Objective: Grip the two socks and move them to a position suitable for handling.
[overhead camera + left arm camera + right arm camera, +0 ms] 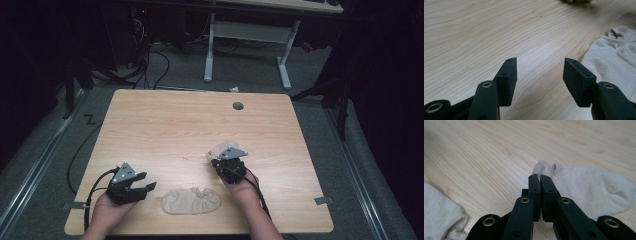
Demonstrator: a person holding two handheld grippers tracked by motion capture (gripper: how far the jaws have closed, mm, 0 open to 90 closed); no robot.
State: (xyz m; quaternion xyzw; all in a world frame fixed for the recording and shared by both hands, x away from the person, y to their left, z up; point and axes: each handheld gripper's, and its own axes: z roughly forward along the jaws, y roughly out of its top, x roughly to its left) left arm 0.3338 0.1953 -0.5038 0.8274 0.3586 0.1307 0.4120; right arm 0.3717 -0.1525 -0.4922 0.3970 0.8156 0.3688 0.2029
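Two beige socks lie on the wooden table (170, 125). One sock (191, 201) lies flat near the front edge, also seen in the left gripper view (614, 57). My left gripper (146, 181) (540, 61) stands open just left of it, with bare wood between the jaws. The second sock (224, 148) (586, 187) lies right of centre. My right gripper (226, 159) (540, 176) is shut on that sock's cuff edge. The flat sock's corner (441, 215) appears at the lower left of the right gripper view.
A round cable hole (238, 105) sits near the table's far edge. A white desk frame (247, 45) and cables (150, 60) stand on the floor beyond the table. A cable (80, 150) runs down the table's left side.
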